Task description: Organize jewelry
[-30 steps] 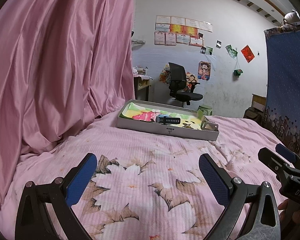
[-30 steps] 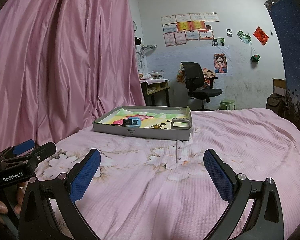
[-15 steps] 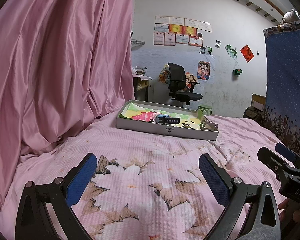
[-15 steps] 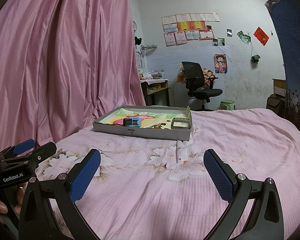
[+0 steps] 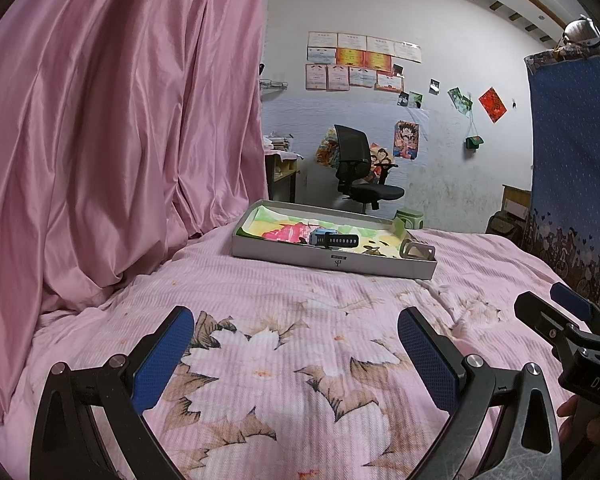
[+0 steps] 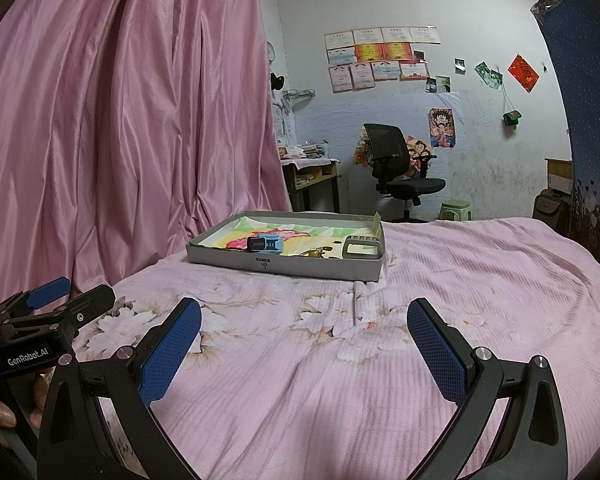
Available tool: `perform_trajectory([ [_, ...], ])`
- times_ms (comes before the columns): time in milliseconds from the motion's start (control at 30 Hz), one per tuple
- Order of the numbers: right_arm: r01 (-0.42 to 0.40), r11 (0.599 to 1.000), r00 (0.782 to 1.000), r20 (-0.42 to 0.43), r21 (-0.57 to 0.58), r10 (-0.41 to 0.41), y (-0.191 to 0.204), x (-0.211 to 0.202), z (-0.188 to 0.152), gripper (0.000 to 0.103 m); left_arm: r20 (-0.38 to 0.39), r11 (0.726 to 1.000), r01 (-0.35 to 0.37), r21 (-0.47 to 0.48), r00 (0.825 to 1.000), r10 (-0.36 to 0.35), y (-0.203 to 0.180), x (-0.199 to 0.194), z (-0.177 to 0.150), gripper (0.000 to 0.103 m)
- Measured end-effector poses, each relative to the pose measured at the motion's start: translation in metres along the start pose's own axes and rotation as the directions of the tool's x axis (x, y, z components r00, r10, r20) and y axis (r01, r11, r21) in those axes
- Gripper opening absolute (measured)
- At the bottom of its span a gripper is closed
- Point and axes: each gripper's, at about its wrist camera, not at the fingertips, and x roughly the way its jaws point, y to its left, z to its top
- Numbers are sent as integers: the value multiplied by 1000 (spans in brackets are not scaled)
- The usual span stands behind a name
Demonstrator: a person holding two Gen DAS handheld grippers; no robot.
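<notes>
both grippers hang low over the pink bedspread (image 5: 300, 288), side by side, fingers spread wide with nothing between them: left gripper (image 5: 296, 350), right gripper (image 6: 304, 338). the jewelry sits well ahead of both, inside the grey tray (image 6: 284, 268): a blue watch (image 6: 265, 243), a small gold piece (image 6: 315, 253), a grey rectangular frame (image 6: 362, 249) at the tray's right end. whether these pieces are already sorted or still await sorting can't be told; this fits either.
</notes>
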Motion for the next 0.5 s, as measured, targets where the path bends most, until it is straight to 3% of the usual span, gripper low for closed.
perform_trajectory([
  [500, 0, 1000, 1000, 1, -1, 0, -1, 0, 0, 101, 1, 1000, -1, 2, 1000, 1, -1, 0, 0, 103],
])
